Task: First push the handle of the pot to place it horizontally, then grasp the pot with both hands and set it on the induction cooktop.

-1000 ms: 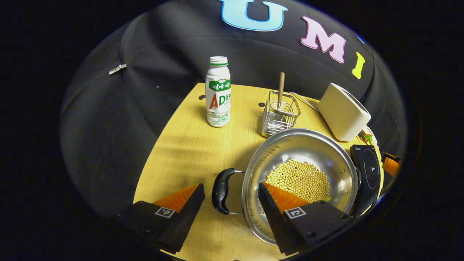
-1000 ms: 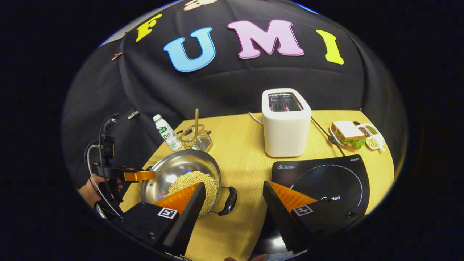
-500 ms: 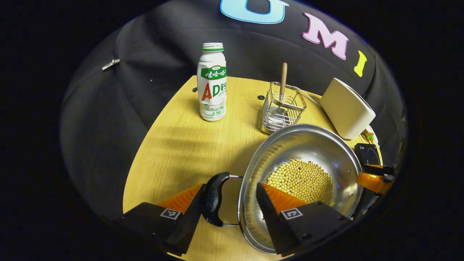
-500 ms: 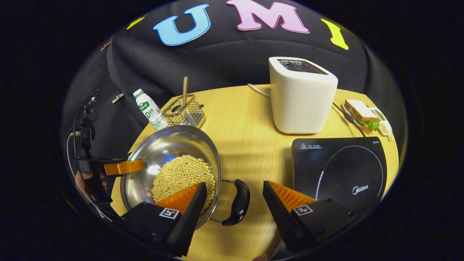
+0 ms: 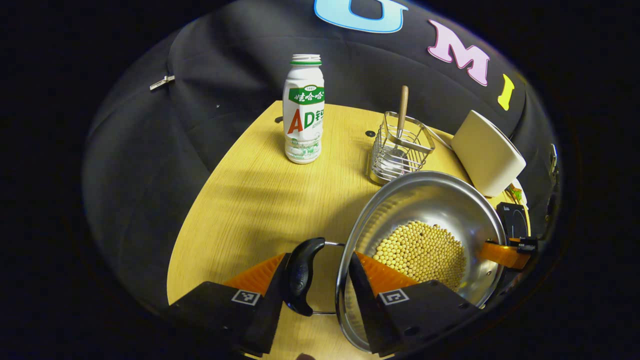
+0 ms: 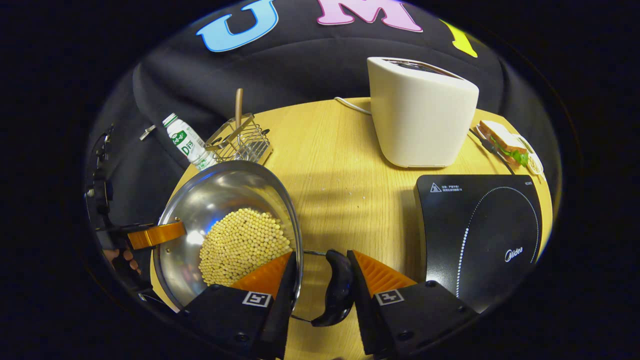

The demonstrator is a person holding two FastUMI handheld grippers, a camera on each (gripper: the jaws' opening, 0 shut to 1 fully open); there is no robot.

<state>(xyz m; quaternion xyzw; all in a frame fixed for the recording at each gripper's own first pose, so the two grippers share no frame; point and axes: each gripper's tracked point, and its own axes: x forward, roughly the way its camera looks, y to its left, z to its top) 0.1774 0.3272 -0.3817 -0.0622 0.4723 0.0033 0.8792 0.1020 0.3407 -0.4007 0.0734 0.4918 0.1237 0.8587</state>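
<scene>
While the steel pot (image 5: pixel 425 220) sits on the wooden table (image 5: pixel 250 200), to the left of the induction cooktop (image 6: pixel 480 235) and apart from it, we see its bowl holding a heap of pale yellow beans (image 5: pixel 422 250). In the left gripper view, the pot's black side handle (image 5: pixel 301 275) lies between the two fingers of the left gripper (image 5: pixel 317 285). One finger touches the handle's outer side and the other stands at the pot's rim, reaching over the inside. The tongs are narrowed around the handle and rim, but we cannot tell whether both fingers press.

In the right gripper view, the pot's other black handle (image 6: pixel 337 287) lies between the fingers of the right gripper (image 6: pixel 320 287). One finger is against the handle's outer side and the other lies along the pot's rim above the beans. These tongs are also narrow, and we cannot tell if the grip is firm. Across the pot in this view, the left gripper shows at the far rim, with a hand (image 6: pixel 122 257) behind it.

Behind the pot stand a wire basket (image 5: pixel 400 150) holding a wooden-handled utensil (image 5: pixel 401 107), and a white drink bottle (image 5: pixel 303 110) upright to its left. A cream toaster (image 6: pixel 420 112) stands behind the cooktop. Beside it, at the table's far right edge, lies a sandwich (image 6: pixel 502 145).
</scene>
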